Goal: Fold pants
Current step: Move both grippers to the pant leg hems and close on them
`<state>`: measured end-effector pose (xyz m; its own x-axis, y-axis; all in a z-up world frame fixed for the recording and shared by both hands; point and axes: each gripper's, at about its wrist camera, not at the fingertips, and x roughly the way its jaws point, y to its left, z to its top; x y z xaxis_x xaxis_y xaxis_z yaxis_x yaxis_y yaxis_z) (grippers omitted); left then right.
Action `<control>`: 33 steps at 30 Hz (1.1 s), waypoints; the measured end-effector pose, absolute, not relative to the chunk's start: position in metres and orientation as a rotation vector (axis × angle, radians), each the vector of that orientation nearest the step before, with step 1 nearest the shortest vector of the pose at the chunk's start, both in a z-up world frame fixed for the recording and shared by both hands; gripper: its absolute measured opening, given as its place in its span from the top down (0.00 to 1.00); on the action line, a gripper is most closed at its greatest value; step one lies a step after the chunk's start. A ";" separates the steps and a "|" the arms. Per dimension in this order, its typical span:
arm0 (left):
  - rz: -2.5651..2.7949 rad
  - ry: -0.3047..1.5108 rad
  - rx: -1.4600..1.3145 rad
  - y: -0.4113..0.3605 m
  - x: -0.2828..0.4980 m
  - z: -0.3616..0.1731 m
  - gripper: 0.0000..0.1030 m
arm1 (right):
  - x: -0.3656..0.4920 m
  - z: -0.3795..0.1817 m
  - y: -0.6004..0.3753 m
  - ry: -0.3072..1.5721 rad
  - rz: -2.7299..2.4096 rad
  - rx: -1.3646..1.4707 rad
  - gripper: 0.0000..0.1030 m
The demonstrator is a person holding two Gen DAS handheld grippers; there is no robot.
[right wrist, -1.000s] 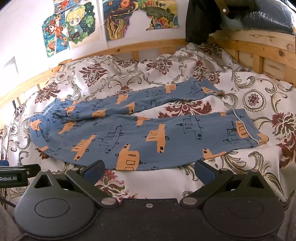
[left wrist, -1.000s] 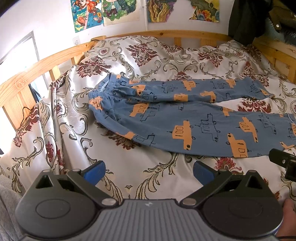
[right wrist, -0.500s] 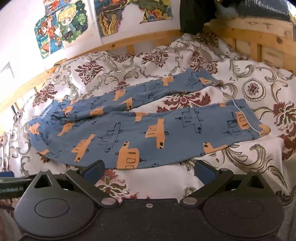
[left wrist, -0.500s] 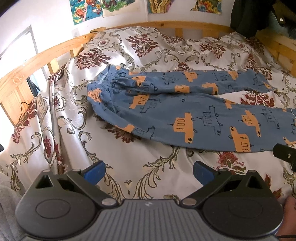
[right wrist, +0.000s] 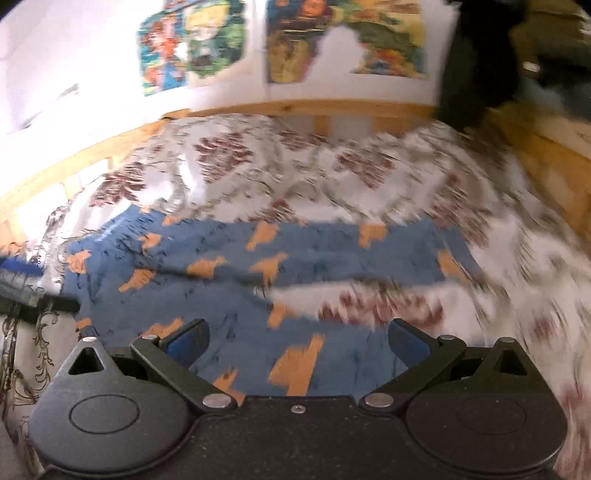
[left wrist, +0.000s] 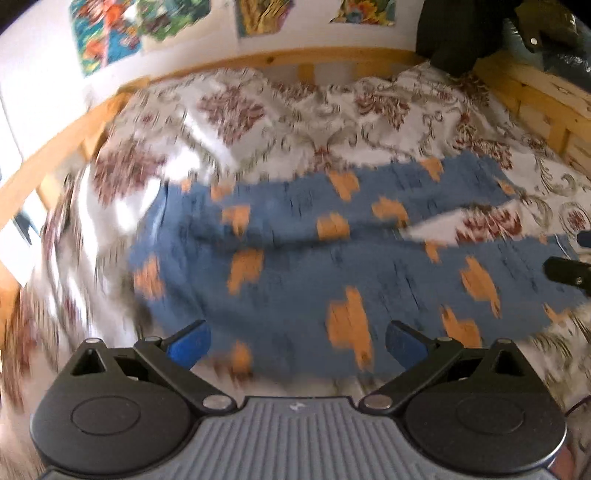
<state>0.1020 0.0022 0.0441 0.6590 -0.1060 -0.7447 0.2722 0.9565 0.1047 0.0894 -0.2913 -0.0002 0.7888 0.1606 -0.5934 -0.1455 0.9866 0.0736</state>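
Blue pants (left wrist: 303, 266) with orange car prints lie spread flat across the bed, waist to the left, the two legs running right with a wedge of sheet between them. My left gripper (left wrist: 295, 345) is open just above the near edge of the pants by the waist end. My right gripper (right wrist: 297, 341) is open over the near leg of the pants (right wrist: 258, 258). Nothing sits between either pair of blue fingertips. Both views are motion-blurred. The right gripper's tip (left wrist: 565, 271) shows at the right edge of the left wrist view; the left gripper (right wrist: 26, 291) shows at the left edge of the right wrist view.
A floral sheet (left wrist: 295, 122) covers the bed. A wooden bed rail (left wrist: 314, 62) runs along the back and both sides. Colourful posters (right wrist: 192, 40) hang on the white wall. Dark clothing (left wrist: 461, 33) hangs at the back right corner.
Both grippers have moved forward and down over the pants, from the sheet's near edge to above the fabric. The frames have gone blurred from the motion. Both stay open.
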 end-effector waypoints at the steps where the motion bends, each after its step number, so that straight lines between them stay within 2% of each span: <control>1: -0.220 0.817 0.226 0.004 0.118 0.047 0.00 | 0.106 0.000 -0.298 0.655 0.202 0.019 0.00; 8: -0.279 0.687 0.359 -0.017 0.258 0.037 0.00 | 0.242 -0.017 -0.330 0.742 0.363 -0.044 0.00; 13: -0.435 0.695 0.464 -0.048 0.348 0.010 0.00 | 0.342 -0.042 -0.334 0.788 0.452 -0.127 0.01; 16: -0.563 0.708 0.623 -0.072 0.389 -0.012 0.00 | 0.396 -0.054 -0.336 0.836 0.561 -0.130 0.01; 21: -0.748 0.795 0.753 -0.086 0.429 -0.038 0.03 | 0.449 -0.068 -0.328 0.883 0.682 -0.194 0.13; 24: -0.823 0.876 0.777 -0.088 0.444 -0.052 0.14 | 0.463 -0.074 -0.318 0.895 0.743 -0.231 0.16; 26: -0.859 0.912 0.795 -0.089 0.450 -0.059 0.23 | 0.469 -0.080 -0.311 0.910 0.775 -0.254 0.23; 27: -0.883 0.933 0.803 -0.090 0.452 -0.061 0.27 | 0.472 -0.083 -0.308 0.923 0.785 -0.271 0.32; 28: -0.914 0.960 0.803 -0.090 0.453 -0.063 0.38 | 0.473 -0.086 -0.305 0.932 0.793 -0.292 0.41; 29: -0.942 0.987 0.801 -0.091 0.455 -0.064 0.52 | 0.474 -0.089 -0.303 0.940 0.798 -0.314 0.46; 30: -0.970 1.013 0.802 -0.091 0.455 -0.066 0.56 | 0.475 -0.092 -0.303 0.951 0.800 -0.327 0.51; 33: -0.985 1.032 0.815 -0.090 0.454 -0.067 0.69 | 0.475 -0.094 -0.307 0.966 0.809 -0.318 0.60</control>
<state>0.4540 -0.0898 -0.0669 0.1912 -0.2640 -0.9454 0.9321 0.3506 0.0906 0.4746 -0.3070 -0.0942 0.3114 0.4669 -0.8277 -0.7332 0.6721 0.1033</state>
